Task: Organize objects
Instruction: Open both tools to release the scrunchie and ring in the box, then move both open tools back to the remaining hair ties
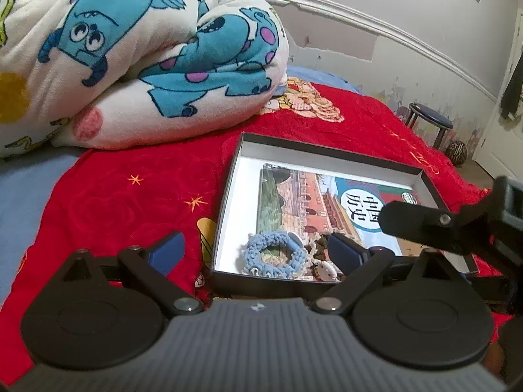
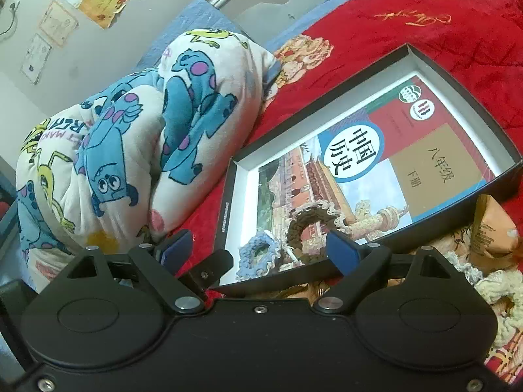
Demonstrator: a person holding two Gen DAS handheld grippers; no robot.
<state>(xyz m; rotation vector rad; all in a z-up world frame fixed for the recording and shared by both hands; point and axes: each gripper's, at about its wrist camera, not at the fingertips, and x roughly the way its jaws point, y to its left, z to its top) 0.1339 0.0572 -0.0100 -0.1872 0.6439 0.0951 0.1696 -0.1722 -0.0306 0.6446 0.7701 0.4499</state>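
Note:
A shallow black box [image 1: 327,148] [image 2: 225,202] with a white inside lies on the red bedspread [image 1: 137,202]. In it lies a picture-covered textbook [image 1: 294,196] [image 2: 376,163]. A blue crocheted scrunchie [image 1: 295,259] [image 2: 243,261] and a brown one with a cream edge [image 1: 322,245] [image 2: 297,228] rest at its near end. My left gripper [image 1: 256,243] hangs open over the box's near left corner, nothing between its blue pads. My right gripper [image 2: 260,238] is open over the near end too, holding nothing. It shows at the right in the left wrist view [image 1: 425,225].
A folded cartoon-print blanket [image 1: 130,58] [image 2: 114,163] lies left of the box. A tan packet [image 2: 490,228] and a cream scrunchie [image 2: 497,290] lie on the bedspread to the box's near right. A dark stool [image 1: 428,121] stands by the far wall.

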